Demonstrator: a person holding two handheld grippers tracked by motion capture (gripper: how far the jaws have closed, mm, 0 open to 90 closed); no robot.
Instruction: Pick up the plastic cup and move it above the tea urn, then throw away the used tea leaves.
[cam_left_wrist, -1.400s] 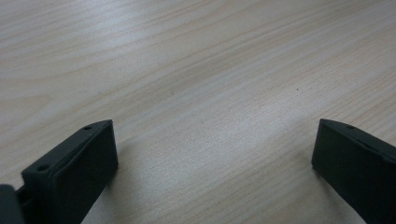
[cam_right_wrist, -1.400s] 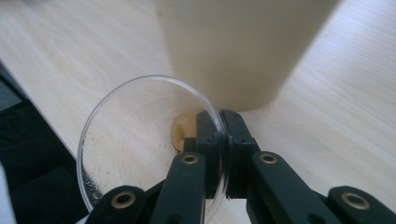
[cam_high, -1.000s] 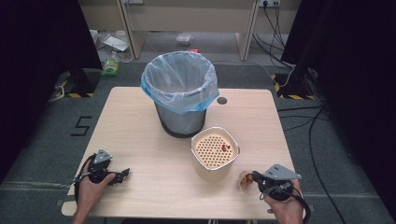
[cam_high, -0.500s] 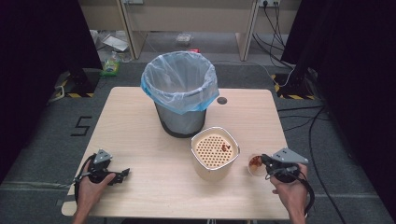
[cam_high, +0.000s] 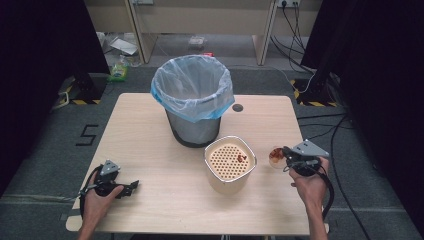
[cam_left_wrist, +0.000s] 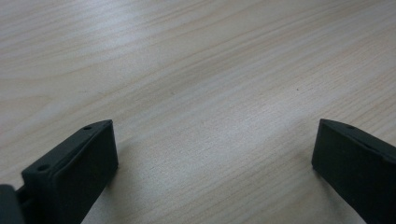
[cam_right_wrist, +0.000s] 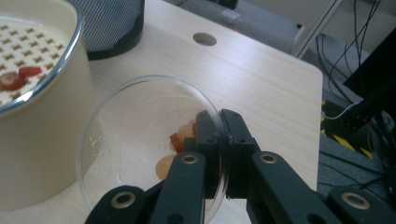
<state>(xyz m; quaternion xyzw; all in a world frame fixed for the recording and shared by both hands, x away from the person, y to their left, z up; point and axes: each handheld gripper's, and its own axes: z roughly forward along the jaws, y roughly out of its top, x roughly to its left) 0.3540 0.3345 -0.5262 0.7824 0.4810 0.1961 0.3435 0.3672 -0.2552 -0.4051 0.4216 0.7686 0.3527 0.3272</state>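
Grip: because its jaws are pinched together on the near rim, one inside and one outside the wall, the right hand-held gripper carries the clear glass bowl by its edge alone, which leaves the open mouth free for tipping.
Bowl position: in the high view, the glass bowl sits right of centre, just beside the cream strainer pot and apart from it; whether it rests on the desk or is lifted off it I cannot tell.
Bowl contents: a few red and pale food scraps lie low against the gripped side, so the bowl looks tilted toward the right hand-held gripper.
Strainer pot: its perforated insert holds a few red bits of the same kind, probably why the bowl is brought alongside.
Bin: a lined waste bin stands at upper centre, behind the pot, within easy reach for dumping.
Idle side: the left hand-held gripper lies at lower left, jaws wide apart over bare wood, well away from the work.
Risk: a thin-rim pinch may slip when tipped.
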